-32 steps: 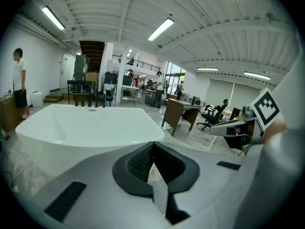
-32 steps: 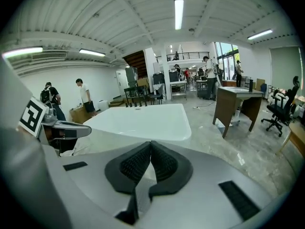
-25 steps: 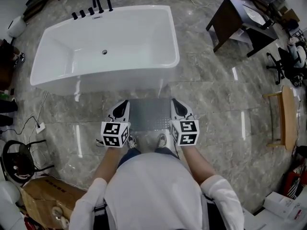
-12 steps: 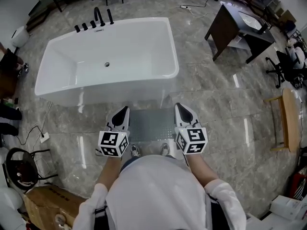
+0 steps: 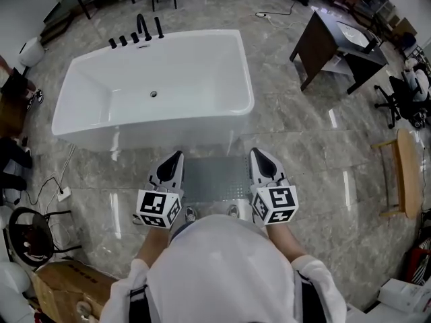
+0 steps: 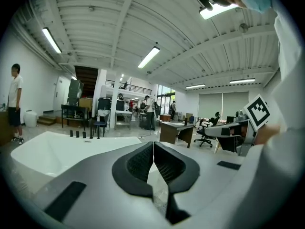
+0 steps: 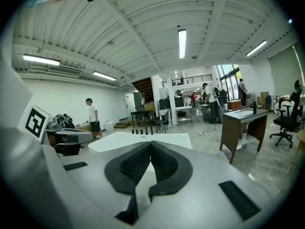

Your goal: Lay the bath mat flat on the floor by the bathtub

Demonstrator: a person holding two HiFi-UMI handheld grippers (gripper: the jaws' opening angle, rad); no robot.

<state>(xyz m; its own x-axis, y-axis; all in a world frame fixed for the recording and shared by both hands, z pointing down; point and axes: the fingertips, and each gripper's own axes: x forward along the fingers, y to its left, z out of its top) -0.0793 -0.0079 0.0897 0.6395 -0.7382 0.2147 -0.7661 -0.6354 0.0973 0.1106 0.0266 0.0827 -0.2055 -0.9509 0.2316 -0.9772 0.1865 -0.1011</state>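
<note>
The grey bath mat (image 5: 214,177) lies flat on the marble floor, right against the near side of the white bathtub (image 5: 81,123). My left gripper (image 5: 176,159) hangs above the mat's left edge and my right gripper (image 5: 258,156) above its right edge. Both are shut with nothing between the pads. In the left gripper view the closed left gripper (image 6: 153,149) points level over the bathtub (image 6: 47,149). In the right gripper view the right gripper (image 7: 150,149) is closed as well, with the bathtub (image 7: 143,140) beyond it. My shoes show at the mat's near edge.
Black taps (image 5: 138,31) stand at the tub's far rim. A dark desk (image 5: 337,36) and an office chair (image 5: 404,89) are at the right back, a wooden stool (image 5: 401,167) at the right. A cardboard box (image 5: 60,278) and a floor socket (image 5: 59,177) are at the left. A person (image 6: 15,101) stands beyond the tub.
Both grippers have risen off the mat's side edges, still shut and empty. The mat stays flat on the floor by the tub.
</note>
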